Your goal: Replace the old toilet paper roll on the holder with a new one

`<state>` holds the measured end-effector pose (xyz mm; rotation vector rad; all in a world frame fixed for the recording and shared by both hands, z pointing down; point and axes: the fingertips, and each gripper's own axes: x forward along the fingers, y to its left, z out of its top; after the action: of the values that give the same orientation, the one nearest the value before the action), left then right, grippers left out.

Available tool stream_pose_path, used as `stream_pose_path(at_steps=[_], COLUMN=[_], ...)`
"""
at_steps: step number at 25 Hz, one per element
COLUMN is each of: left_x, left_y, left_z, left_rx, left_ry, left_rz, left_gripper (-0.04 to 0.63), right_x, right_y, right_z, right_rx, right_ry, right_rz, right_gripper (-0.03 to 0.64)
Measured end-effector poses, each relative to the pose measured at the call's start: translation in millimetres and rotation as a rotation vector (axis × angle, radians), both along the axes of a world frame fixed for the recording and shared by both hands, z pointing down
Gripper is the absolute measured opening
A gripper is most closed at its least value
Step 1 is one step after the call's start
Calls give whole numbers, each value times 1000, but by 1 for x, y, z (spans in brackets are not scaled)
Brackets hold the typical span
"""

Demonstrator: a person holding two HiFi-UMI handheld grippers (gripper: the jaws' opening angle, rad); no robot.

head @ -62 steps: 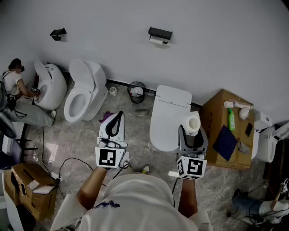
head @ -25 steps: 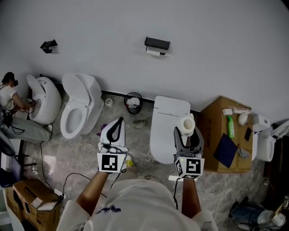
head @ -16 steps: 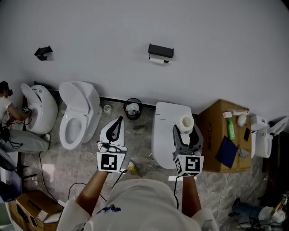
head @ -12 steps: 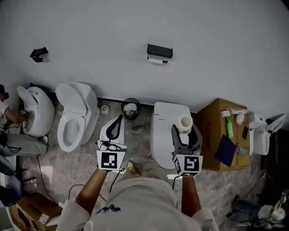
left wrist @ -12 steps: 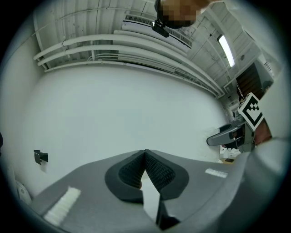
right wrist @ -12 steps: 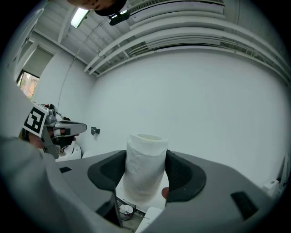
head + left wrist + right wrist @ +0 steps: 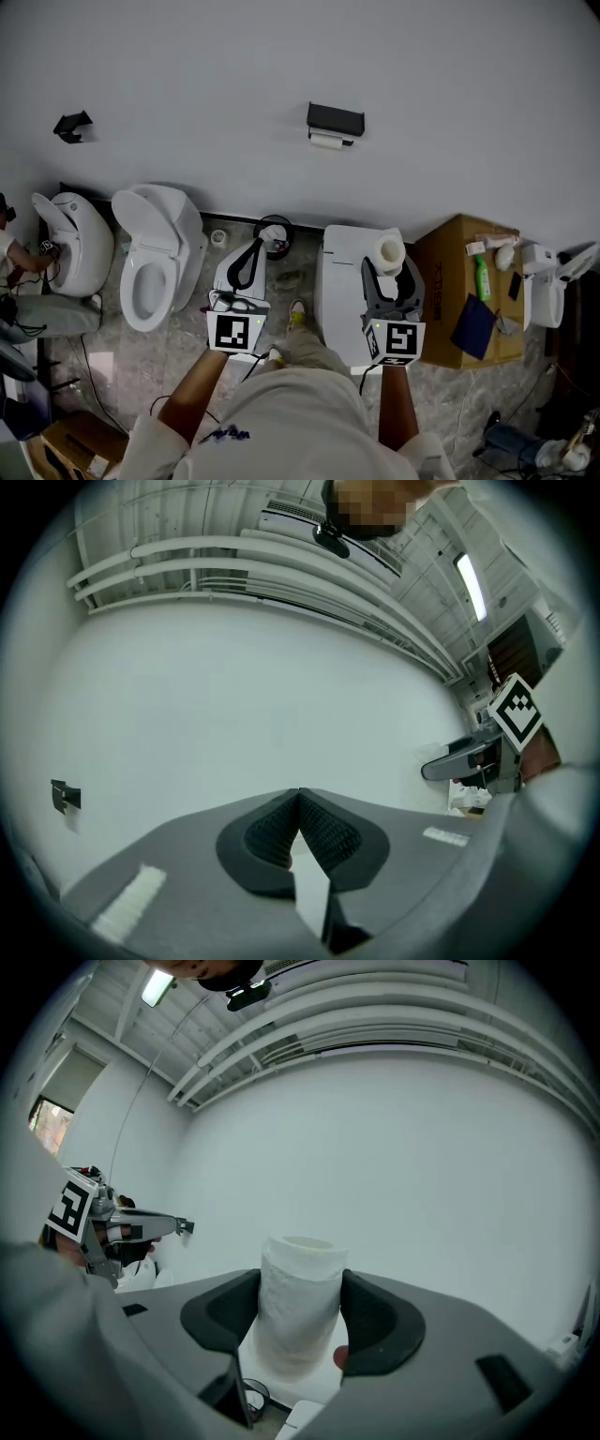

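Observation:
A black paper holder (image 7: pixel 335 119) hangs on the white wall, with the old thin roll (image 7: pixel 328 141) under it. My right gripper (image 7: pixel 390 262) is shut on a new white toilet paper roll (image 7: pixel 390 250), held upright over the closed toilet; the roll (image 7: pixel 298 1312) sits squeezed between the two dark pads. My left gripper (image 7: pixel 249 255) is shut with nothing in it, its jaws (image 7: pixel 298 803) meeting tip to tip. Both grippers are well below the holder, which neither gripper view shows.
A closed white toilet (image 7: pixel 349 281) stands below the holder, a waste bin (image 7: pixel 276 234) left of it, and an open toilet (image 7: pixel 155 251) further left. A cardboard box (image 7: pixel 473 291) with a green bottle and cloth is at the right. A second wall holder (image 7: pixel 71 125) hangs far left.
I have walked toward the wall: the toilets, bin and box have slid closer and lower in view. Both grippers stay shut, the right one keeps the new roll.

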<state>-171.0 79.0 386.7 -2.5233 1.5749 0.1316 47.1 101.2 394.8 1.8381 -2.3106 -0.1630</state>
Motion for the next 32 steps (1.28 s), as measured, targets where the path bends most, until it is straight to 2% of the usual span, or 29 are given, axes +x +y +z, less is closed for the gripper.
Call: stream_pose_path(at_steps=[4,8,15,27,32], left_x=[12,30,63,104,116], left_y=[-43,-89,-150,-217,-237], left_z=[-1,-3,6,40,58], left_rx=[8,23,-2,-58,-87], left_ry=[-17,-64,-88,-145,-179], left_rz=[-4,10,9,17,51], left_gripper=[2,2,2,2,8], right_x=[12,24,49,79,83], right_y=[-47,-93,-151,-201,-213], right_z=[-1,-3,3,21,25], right_rx=[17,33,31,4,-4], right_ry=[-18,-43,-31,-30,-32], right_rz=[4,6,-8,-28,-27], right_gripper=[270,270,270,270,270])
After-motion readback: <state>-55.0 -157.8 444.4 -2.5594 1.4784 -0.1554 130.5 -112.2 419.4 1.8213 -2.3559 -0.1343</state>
